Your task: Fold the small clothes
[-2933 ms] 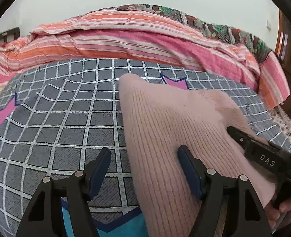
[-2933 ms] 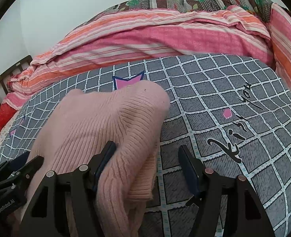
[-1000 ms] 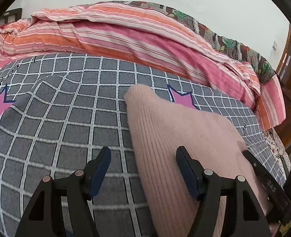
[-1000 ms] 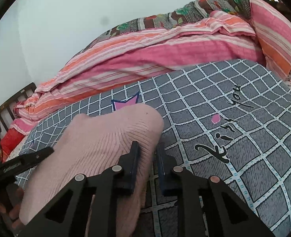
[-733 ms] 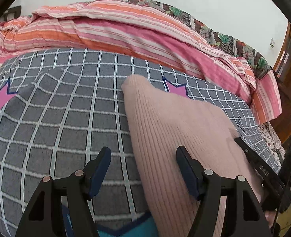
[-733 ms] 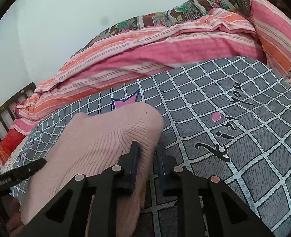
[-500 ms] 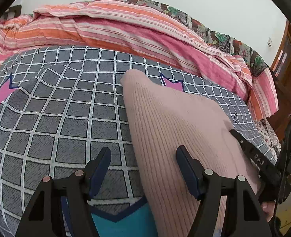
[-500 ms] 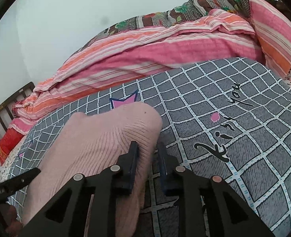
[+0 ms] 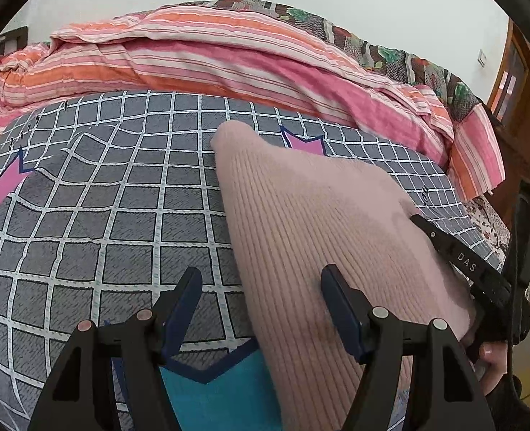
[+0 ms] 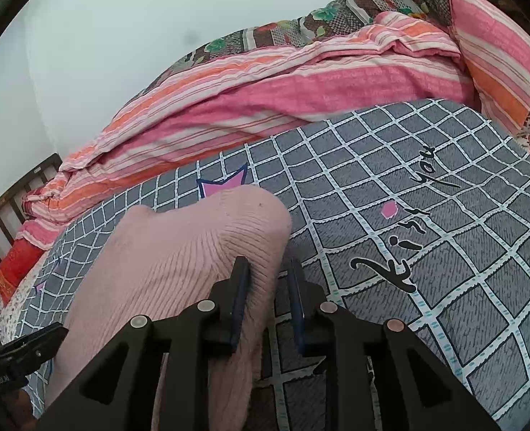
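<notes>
A folded pale pink ribbed knit garment lies on the grey checked bed cover; it also shows in the right wrist view. My left gripper is open, straddling the garment's left edge, right finger over the knit. My right gripper is nearly closed around the garment's right edge, the jaws a small gap apart with knit between them. The right gripper also shows in the left wrist view at the garment's right side.
A rumpled pink and orange striped quilt lies along the back of the bed, with a floral blanket behind it. A wooden headboard stands at the left. A wooden door frame stands at the right.
My right gripper closed on the garment's right edge and now its jaws have parted slightly. The left gripper stayed open and drifted a little over the garment's left edge.
</notes>
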`<action>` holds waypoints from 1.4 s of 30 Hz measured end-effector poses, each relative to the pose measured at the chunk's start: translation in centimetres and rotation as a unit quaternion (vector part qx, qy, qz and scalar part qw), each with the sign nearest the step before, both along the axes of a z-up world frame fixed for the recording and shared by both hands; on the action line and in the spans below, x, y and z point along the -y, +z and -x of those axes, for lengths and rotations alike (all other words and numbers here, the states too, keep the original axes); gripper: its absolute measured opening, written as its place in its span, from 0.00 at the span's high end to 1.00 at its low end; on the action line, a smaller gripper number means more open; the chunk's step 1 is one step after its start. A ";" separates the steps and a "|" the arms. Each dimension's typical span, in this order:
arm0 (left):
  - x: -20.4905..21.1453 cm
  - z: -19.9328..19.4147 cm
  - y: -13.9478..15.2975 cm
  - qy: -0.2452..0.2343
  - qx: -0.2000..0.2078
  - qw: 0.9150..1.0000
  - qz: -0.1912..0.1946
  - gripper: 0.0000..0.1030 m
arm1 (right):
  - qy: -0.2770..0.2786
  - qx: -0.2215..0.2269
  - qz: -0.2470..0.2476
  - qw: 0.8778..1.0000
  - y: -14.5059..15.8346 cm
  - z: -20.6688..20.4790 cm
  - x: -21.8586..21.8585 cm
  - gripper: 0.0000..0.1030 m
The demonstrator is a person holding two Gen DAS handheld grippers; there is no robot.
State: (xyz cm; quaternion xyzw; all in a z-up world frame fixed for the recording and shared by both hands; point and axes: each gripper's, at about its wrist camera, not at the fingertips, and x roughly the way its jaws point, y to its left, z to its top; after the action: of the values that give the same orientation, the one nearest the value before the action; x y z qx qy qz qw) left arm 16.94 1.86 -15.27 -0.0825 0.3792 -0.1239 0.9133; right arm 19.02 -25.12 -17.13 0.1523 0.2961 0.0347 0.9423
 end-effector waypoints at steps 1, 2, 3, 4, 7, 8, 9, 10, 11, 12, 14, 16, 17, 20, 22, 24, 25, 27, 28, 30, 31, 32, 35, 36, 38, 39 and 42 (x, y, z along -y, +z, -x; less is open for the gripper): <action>0.0 0.0 0.0 0.001 -0.001 1.000 0.001 0.34 | 0.000 0.000 0.001 1.000 0.0 0.0 0.0 0.80; 0.1 0.0 -0.1 0.002 -0.001 1.000 0.000 0.34 | -0.001 0.000 0.002 1.000 0.0 0.0 0.0 0.80; 0.1 0.0 -0.1 0.001 -0.003 1.000 -0.003 0.34 | -0.002 0.000 0.007 1.000 0.0 0.0 -0.1 0.80; 0.2 0.0 -0.1 0.001 -0.004 1.000 -0.008 0.34 | -0.002 0.001 0.012 1.000 0.1 0.1 -0.3 0.80; 0.4 -0.1 -0.1 -0.002 -0.004 1.000 -0.020 0.34 | -0.001 -0.002 0.022 1.000 0.2 0.0 -0.5 0.78; 0.5 -0.2 -0.1 -0.003 -0.006 1.000 -0.022 0.33 | -0.002 -0.004 0.024 1.000 0.2 0.0 -0.5 0.78; 0.4 -0.3 0.0 -0.003 -0.008 1.000 -0.024 0.32 | -0.004 -0.007 0.029 1.000 0.2 0.0 -0.6 0.78; 0.4 -0.3 0.0 -0.003 -0.010 1.000 -0.025 0.32 | -0.008 -0.011 0.039 0.999 0.2 0.1 -0.8 0.77; 0.3 -0.3 0.0 -0.004 -0.011 1.000 -0.025 0.32 | -0.012 -0.014 0.053 0.998 0.3 0.2 -1.1 0.77; 0.2 -0.4 -0.1 -0.004 -0.013 1.000 -0.024 0.32 | -0.011 -0.018 0.068 0.997 0.5 0.3 -1.4 0.77; 0.1 -0.3 0.0 -0.006 -0.017 1.000 -0.025 0.32 | -0.007 -0.029 0.112 0.993 0.9 0.5 -2.2 0.77; 0.0 -0.1 0.0 -0.008 -0.020 0.999 -0.026 0.32 | -0.003 -0.037 0.142 0.989 1.3 0.9 -2.7 0.77; -0.1 0.0 0.1 -0.011 -0.021 0.999 -0.027 0.32 | -0.002 -0.042 0.150 0.988 1.4 1.1 -2.8 0.77; -0.3 0.5 0.0 -0.011 -0.022 0.999 -0.028 0.33 | 0.004 -0.059 0.153 0.986 1.9 1.6 -2.7 0.77; -0.4 0.6 0.0 -0.010 -0.027 0.999 -0.021 0.33 | 0.005 -0.063 0.151 0.986 2.2 2.0 -2.6 0.77; -0.4 0.8 -0.1 -0.010 -0.031 0.999 -0.017 0.33 | 0.008 -0.067 0.147 0.987 2.5 2.3 -2.6 0.77; -0.5 0.9 -0.1 -0.011 -0.033 0.999 -0.015 0.33 | 0.010 -0.067 0.146 0.987 2.6 2.5 -2.6 0.77; -0.4 1.2 -0.4 -0.017 -0.039 0.999 -0.014 0.33 | 0.013 -0.066 0.144 0.987 3.1 3.0 -2.7 0.77; -0.3 1.3 -0.4 -0.017 -0.040 0.999 -0.015 0.33 | 0.013 -0.063 0.139 0.988 3.5 3.4 -2.6 0.77; -0.4 1.6 -0.5 -0.014 -0.038 0.999 -0.015 0.33 | 0.020 -0.052 0.117 0.992 4.4 4.3 -2.5 0.77; -0.5 1.7 -0.6 -0.014 -0.038 0.999 -0.014 0.33 | 0.026 -0.050 0.109 0.992 4.7 4.5 -2.6 0.76; -0.5 1.8 -0.6 -0.013 -0.041 0.999 -0.013 0.33 | 0.034 -0.050 0.104 0.993 4.8 4.7 -2.8 0.74; -0.7 1.9 -0.6 -0.011 -0.046 0.999 -0.009 0.33 | 0.053 -0.068 0.117 0.989 3.9 4.7 -3.9 0.74; -0.7 1.9 -0.6 -0.010 -0.046 0.999 -0.010 0.31 | 0.050 -0.070 0.131 0.988 3.4 4.8 -4.1 0.74; -0.8 2.0 -0.6 -0.009 -0.048 0.999 -0.010 0.30 | 0.040 -0.064 0.137 0.988 2.9 5.1 -4.1 0.72; -0.9 2.1 -0.7 -0.008 -0.049 0.999 -0.008 0.30 | 0.038 -0.065 0.131 0.989 2.8 5.3 -3.8 0.70; -1.2 2.4 -0.7 -0.009 -0.050 0.999 -0.007 0.30 | 0.041 -0.075 0.111 0.990 2.8 5.6 -3.1 0.69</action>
State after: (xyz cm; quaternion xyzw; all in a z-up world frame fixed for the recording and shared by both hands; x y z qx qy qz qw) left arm 14.58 3.04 -15.93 -0.0793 0.4255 -0.1250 0.8928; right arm 13.46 -22.02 -14.37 0.0371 0.3744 0.0291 0.9261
